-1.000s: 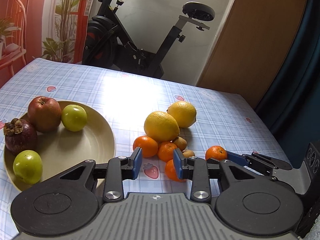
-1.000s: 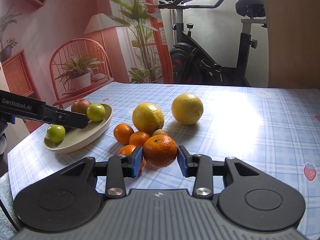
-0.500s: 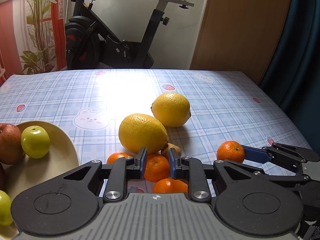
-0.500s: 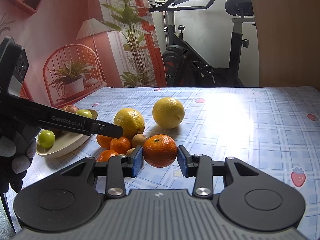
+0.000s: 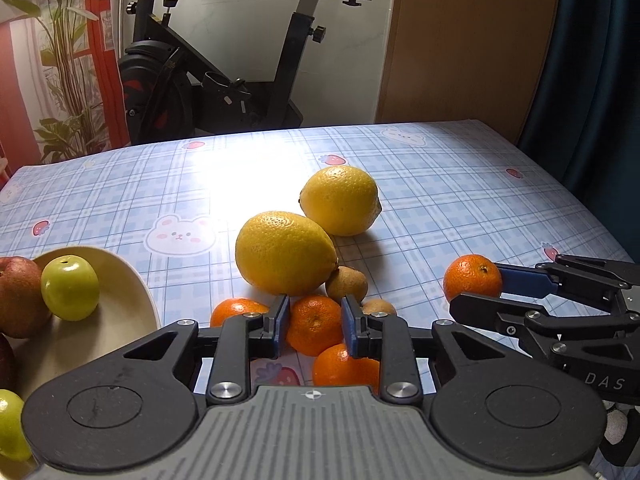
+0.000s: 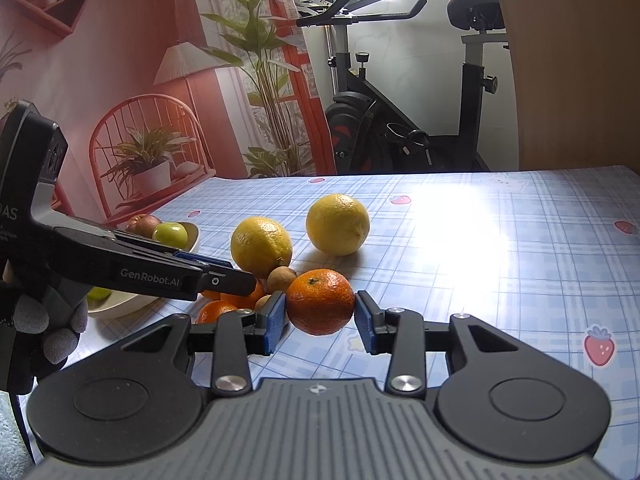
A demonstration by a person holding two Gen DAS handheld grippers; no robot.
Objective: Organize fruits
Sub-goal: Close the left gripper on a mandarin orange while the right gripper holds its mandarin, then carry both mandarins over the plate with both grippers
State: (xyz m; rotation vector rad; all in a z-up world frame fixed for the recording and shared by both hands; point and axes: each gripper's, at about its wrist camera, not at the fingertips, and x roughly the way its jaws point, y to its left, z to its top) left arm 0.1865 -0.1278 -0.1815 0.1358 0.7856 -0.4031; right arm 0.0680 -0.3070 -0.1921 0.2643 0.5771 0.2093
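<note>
We work over a table (image 5: 420, 184) under a blue plaid cloth with bunny and strawberry prints, sun glaring on it. Behind stand an exercise bike (image 5: 224, 80), a wooden panel and a dark curtain. Our left gripper (image 5: 313, 330) has a tangerine (image 5: 314, 324) between its opening jaws, in the pile beside the plate (image 5: 132, 312). Our right gripper (image 6: 320, 316) clamps another tangerine (image 6: 320, 301).

You are looking at a table (image 5: 460, 184) that is wearing a blue checked cloth (rabbits and strawberries printed on it). Two lemons (image 5: 286, 254) (image 5: 340, 200) are sitting mid-table, touching. Tangerines (image 5: 236, 310) and small brown fruits (image 5: 347, 283) are crowding just below them, and a cream plate (image 5: 120, 312) is resting at the left.
</note>
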